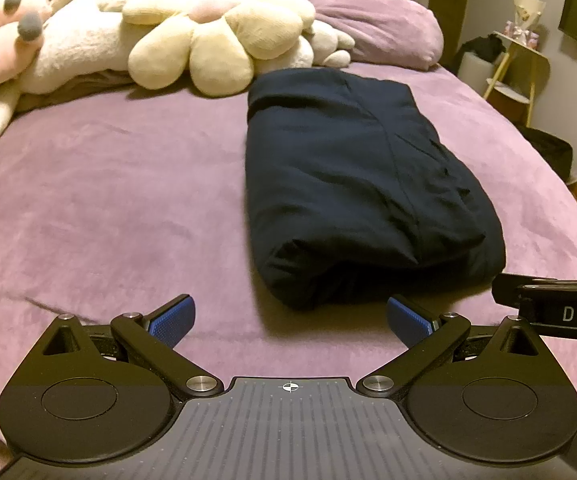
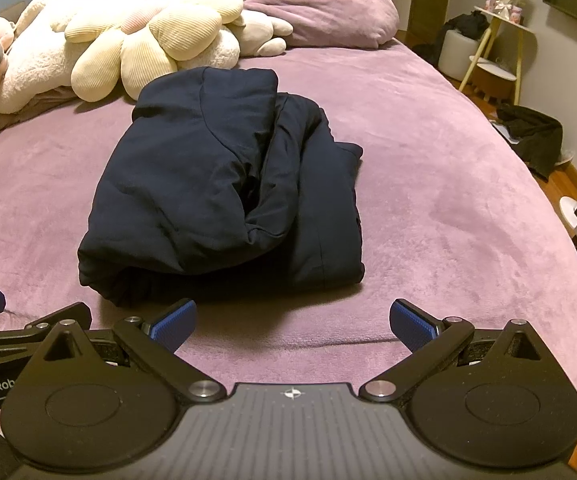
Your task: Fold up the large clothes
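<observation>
Garment: the dark navy garment [image 1: 364, 184] lies on the purple bed cover [image 1: 120, 208] as a thick bundle, centre-right in my left wrist view and centre-left in my right wrist view; its layers look already doubled over.

Left gripper: my left gripper [image 1: 291, 322] is released, jaws spread wide, nothing between them; it sits low at the bottom of the frame, near the bundle's near edge but not touching it.

Right gripper: my right gripper [image 2: 292, 323] is likewise spread and empty, near the near edge, apart from the cloth.

Loose part: in my right wrist view a flap sticks out on the right side of the bundle, not lined up with the rest.

Background: a flower-shaped cushion [image 1: 216, 36] and soft toys [image 1: 20, 40] crowd the upper left, just beside the garment's far end.

Step, as I judge it: between folds, or near the finish, both tools let go.

Next move, as I judge it: it calls for pinching the near edge with both grippers, then folding it away from me, or tucking in that stray flap.
</observation>
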Available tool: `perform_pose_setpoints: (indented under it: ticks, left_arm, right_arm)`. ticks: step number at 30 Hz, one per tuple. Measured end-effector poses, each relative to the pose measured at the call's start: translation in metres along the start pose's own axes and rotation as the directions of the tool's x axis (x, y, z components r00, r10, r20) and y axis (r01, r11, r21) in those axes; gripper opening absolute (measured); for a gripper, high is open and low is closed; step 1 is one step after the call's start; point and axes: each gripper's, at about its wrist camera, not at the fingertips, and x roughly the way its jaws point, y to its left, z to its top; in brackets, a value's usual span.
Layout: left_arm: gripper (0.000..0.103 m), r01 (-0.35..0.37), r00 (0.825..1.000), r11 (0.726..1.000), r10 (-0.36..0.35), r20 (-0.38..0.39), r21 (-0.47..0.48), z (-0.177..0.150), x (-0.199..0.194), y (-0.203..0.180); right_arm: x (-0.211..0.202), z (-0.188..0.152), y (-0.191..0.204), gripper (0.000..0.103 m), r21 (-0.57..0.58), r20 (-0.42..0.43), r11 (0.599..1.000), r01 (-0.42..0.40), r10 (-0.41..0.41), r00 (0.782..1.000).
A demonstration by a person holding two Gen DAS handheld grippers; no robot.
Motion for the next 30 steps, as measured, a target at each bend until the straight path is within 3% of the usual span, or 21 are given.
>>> perform_pose_setpoints:
  ticks: [8, 30]
  left_arm:
    - [0.103, -0.003, 0.999, 1.0, 0.003, -0.032, -0.012, -0.0008, 0.0015, 0.0006]
    - [0.103, -0.013, 0.999, 1.0, 0.013, -0.03, 0.008, 0.0003, 0.0005, -0.0031]
  right_arm:
    - [-0.0019, 0.0016, 0.0016, 0.103, 0.001, 0.004, 1.0, -0.004, 0.004, 1.0]
    - [-0.0034, 0.0042, 0.0021, 0.103, 0.004, 0.007, 1.0, -0.003, 0.003, 1.0]
